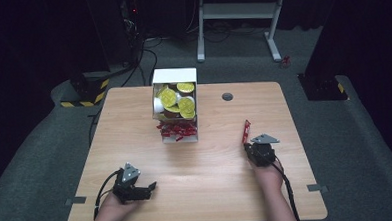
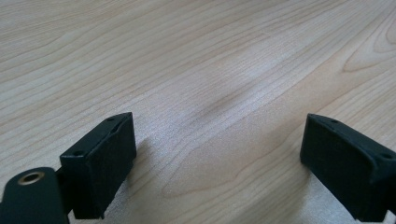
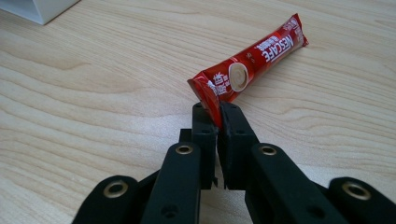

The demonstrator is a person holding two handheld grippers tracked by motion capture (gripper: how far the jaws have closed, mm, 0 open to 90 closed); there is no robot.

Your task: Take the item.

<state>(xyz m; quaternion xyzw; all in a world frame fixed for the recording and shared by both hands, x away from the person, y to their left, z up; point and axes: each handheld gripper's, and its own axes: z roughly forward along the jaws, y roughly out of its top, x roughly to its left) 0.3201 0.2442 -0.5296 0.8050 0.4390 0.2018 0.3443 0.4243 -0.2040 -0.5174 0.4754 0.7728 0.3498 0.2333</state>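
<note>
My right gripper (image 3: 218, 122) pinches one end of a red coffee stick (image 3: 252, 60) lying on the table (image 1: 206, 170), at four o'clock from the white box (image 1: 176, 104). I judge a carry toward that box comes next. My left gripper (image 2: 219, 154) rests wide apart, holding nothing.

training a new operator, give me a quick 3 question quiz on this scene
1. True or false: the right gripper is shut on the red coffee stick.
2. The left gripper is: A) open with nothing between its jaws B) shut on a capsule C) inside the box.
3. What fills the far compartment of the white box?

Key: 1 true; 2 A; 3 capsules with yellow-green lids.
</note>
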